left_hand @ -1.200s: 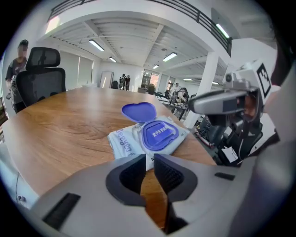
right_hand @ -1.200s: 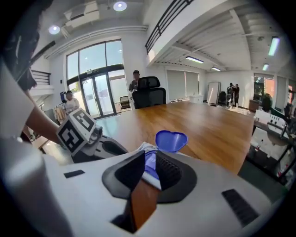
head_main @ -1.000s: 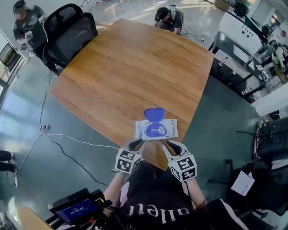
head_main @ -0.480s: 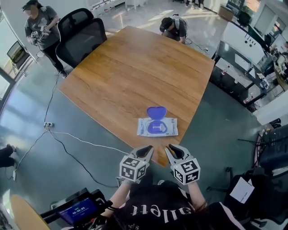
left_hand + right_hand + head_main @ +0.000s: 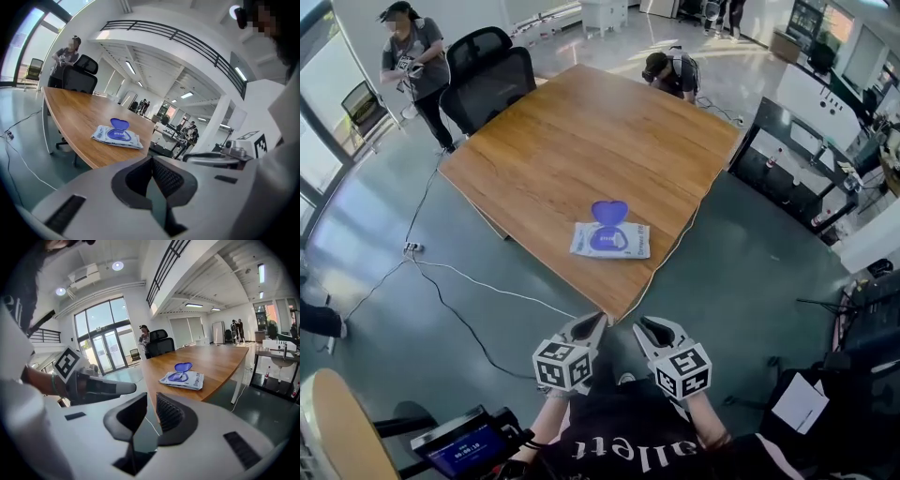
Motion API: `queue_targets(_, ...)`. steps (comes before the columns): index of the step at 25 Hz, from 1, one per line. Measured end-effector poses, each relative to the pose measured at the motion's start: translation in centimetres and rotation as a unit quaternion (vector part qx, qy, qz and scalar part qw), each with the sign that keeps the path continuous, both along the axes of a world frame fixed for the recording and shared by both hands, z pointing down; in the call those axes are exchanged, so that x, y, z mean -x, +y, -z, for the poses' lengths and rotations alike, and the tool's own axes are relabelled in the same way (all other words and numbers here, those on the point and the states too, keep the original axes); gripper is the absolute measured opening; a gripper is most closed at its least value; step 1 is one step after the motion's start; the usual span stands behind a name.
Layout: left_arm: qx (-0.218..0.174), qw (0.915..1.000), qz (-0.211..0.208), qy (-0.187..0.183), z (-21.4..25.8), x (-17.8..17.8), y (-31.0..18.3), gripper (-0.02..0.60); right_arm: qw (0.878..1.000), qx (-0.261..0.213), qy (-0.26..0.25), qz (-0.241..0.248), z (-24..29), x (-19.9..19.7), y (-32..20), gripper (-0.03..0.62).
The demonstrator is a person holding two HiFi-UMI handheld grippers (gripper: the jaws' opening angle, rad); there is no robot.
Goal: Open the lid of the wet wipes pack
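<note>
Left gripper (image 5: 586,326), jaws pressed together, and right gripper (image 5: 652,328), jaws a narrow gap apart, are hovering empty at lower centre. The wet wipes pack (image 5: 610,240) is lying mid-frame near the wooden table's (image 5: 581,141) edge, its lid (image 5: 609,212) open.

Bare table (image 5: 581,141) lies open from the near edge to the wet wipes pack (image 5: 610,240); its raised lid (image 5: 609,212) bars my far-side approach.

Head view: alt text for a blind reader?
A wet wipes pack lies on a wooden table, its blue lid flipped open. The left gripper and right gripper hang empty, short of the table's near corner.
</note>
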State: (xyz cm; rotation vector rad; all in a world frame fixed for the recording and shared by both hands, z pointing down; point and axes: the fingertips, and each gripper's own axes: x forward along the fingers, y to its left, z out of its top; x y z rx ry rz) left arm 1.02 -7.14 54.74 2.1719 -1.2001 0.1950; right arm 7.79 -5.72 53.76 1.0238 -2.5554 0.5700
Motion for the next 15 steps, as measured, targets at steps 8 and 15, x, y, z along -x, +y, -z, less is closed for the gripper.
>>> queue_targets(8, 0.000, 0.9999, 0.003, -0.011, 0.1, -3.2, 9.6, 0.005, 1.000, 0.009, -0.025, 0.016, -0.6, -1.9, 7.9, 0.061)
queue_targets(15, -0.010, 0.9994, 0.031, -0.012, 1.5, -1.6, 13.0, 0.005, 0.999, 0.009, -0.040, 0.019, 0.1, -1.3, 11.0, 0.061)
